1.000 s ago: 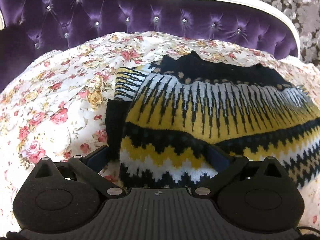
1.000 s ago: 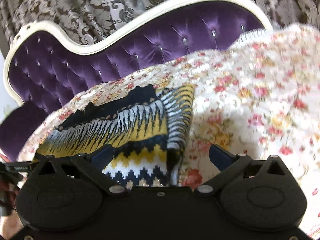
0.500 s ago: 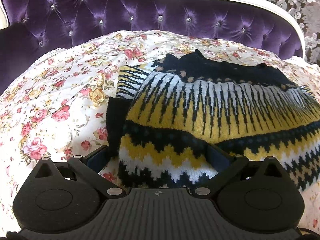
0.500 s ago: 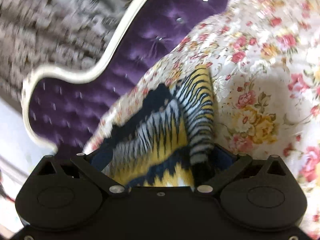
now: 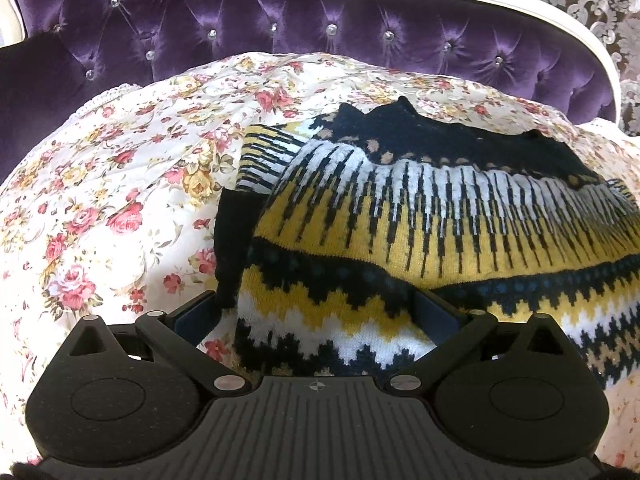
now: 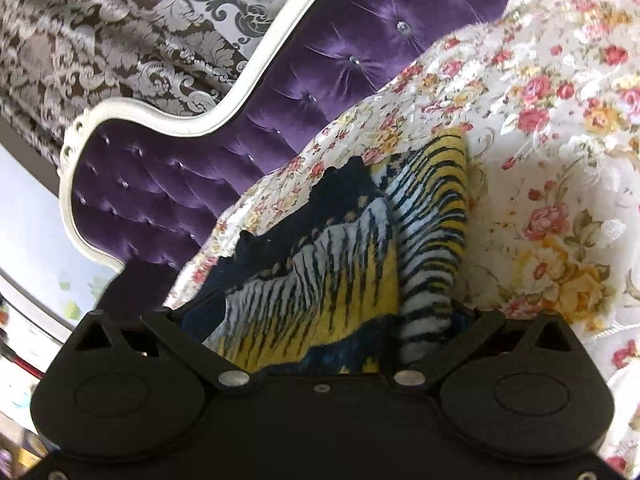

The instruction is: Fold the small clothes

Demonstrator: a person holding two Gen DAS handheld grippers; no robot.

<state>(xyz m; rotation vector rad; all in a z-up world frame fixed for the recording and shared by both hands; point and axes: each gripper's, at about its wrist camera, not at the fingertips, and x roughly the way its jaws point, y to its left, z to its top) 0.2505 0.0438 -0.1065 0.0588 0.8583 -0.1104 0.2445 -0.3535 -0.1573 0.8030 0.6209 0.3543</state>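
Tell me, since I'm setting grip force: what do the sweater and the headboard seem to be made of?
Sweater: soft knitted yarn, probably wool or acrylic; stitches and fuzzy matte surface show. Headboard: plush purple velvet-like fabric, shiny, button-tufted with crystal-like studs, in a glossy white frame.

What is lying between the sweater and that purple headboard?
Only the floral bedspread. In the left wrist view it runs bare from the sweater to the headboard.
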